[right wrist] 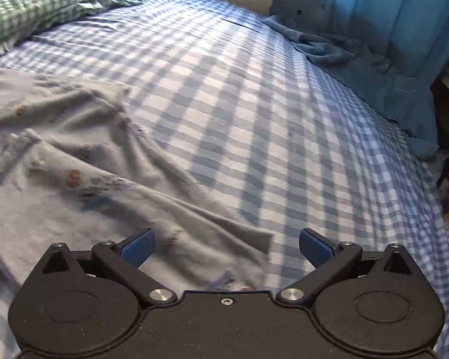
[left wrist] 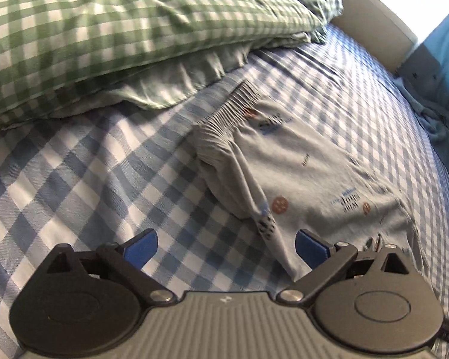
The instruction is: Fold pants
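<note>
Grey printed pants (left wrist: 299,173) lie crumpled on the blue-and-white checked sheet (left wrist: 89,179), centre to lower right of the left wrist view, gathered waistband (left wrist: 224,110) toward the upper middle. One fold ridge runs down to the frame bottom and lies between the left gripper's (left wrist: 226,246) blue pads; fingers spread wide, nothing pinched. Right pad (left wrist: 309,246) sits over the pants fabric, contact unclear. Left pad (left wrist: 142,246) is over bare sheet. Green checked pillow (left wrist: 119,30) fills the upper left, just beyond the waistband. In the right wrist view the same pants (right wrist: 74,164) occupy the left half and run down under the right gripper (right wrist: 226,246), cloth edge ending near lower centre. Right gripper fingers also wide apart, holding nothing; fabric lies between and below them. Blue curtain-like fabric (right wrist: 374,24) bunches at the upper right along the bed's edge. Motion blur on the prints.
</note>
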